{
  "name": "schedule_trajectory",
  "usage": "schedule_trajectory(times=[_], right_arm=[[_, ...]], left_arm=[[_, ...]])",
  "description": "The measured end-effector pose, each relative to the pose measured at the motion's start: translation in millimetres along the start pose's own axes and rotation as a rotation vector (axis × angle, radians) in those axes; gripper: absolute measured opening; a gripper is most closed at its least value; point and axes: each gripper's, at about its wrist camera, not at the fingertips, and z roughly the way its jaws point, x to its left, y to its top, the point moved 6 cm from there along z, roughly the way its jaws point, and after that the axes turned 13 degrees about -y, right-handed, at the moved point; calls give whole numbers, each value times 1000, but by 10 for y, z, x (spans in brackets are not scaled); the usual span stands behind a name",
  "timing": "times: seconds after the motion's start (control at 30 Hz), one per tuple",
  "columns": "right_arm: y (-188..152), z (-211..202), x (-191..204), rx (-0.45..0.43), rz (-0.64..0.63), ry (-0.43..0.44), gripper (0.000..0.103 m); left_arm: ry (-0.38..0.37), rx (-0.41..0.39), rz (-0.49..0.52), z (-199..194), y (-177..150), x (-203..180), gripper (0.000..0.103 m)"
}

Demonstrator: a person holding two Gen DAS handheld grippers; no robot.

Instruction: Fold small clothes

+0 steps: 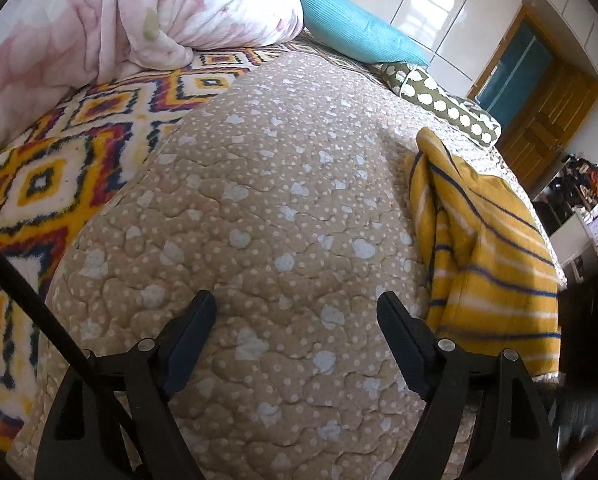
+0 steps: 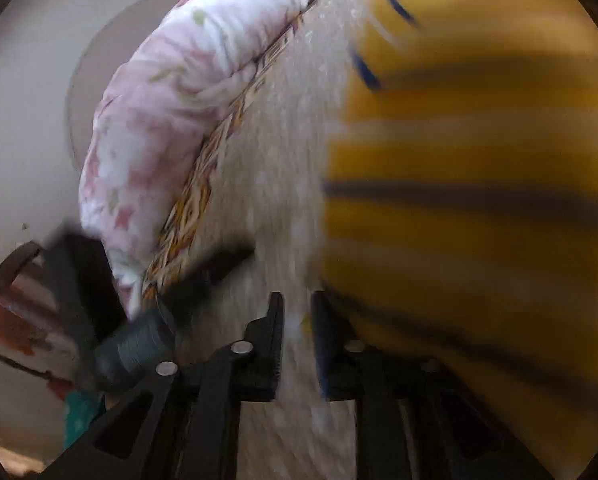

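Observation:
A yellow garment with white and blue stripes lies crumpled on the beige quilted bedspread at the right. My left gripper is open and empty over the bedspread, left of the garment. In the right wrist view the same garment fills the right half, heavily blurred. My right gripper has its jaws close together with a narrow gap. The garment's edge touches the right finger. Blur hides whether cloth is pinched. The left gripper appears at the lower left.
A pink floral duvet and a patterned blanket lie along the bed's left side. A turquoise pillow and an olive spotted bolster sit at the far end. A wooden door is beyond.

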Motion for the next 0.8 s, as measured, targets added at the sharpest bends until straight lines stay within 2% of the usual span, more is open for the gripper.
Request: schedule_trajectory(times=[0.03,0.07,0.13,0.2,0.27,0.3,0.37,0.43,0.5,0.63,0.67,0.7,0.73,0.8], right_arm=[[-152,-23,-25,42,19,23,14],[-303,-65,-61,75,29,5,14],[-415,-273,-72,24,-3,-18,17],[-410,-666,-105,-79,-13,-12,17],[-305,-1104,-199,-221,12,-21,17],[-243,-1296,-294,-285,35,-20,20],[-174,-1490,-552,-349,105,-43,28],[-178,-1463,-893,-343,188,-104,30],[-353,-1326,-1209,-281,255,-160,26],[-749,-1488,-1315,-335,286,-131,25],[-865,-1549,-1302,-351,270,-165,28],[-975,-1607,-1293,-367,248,-237,40],[-1053,-1670,-1259,-381,223,-306,47],[-1304,-1827,-1298,-413,159,-444,47]], left_arm=[[1,0,-1,0,0,2,81],[6,1,2,-1,-7,-1,81],[21,3,14,10,-13,-16,81],[32,5,25,21,-21,-30,82],[40,6,38,36,-32,-42,84],[42,6,44,44,-38,-51,85],[45,7,56,60,-51,-61,88],[36,6,61,68,-58,-65,91],[12,5,53,77,-61,-63,94],[-4,25,63,125,-63,-84,102],[7,32,73,141,-61,-96,102],[28,39,88,158,-68,-114,102],[40,43,99,165,-73,-120,102],[59,45,114,160,-89,-140,102]])
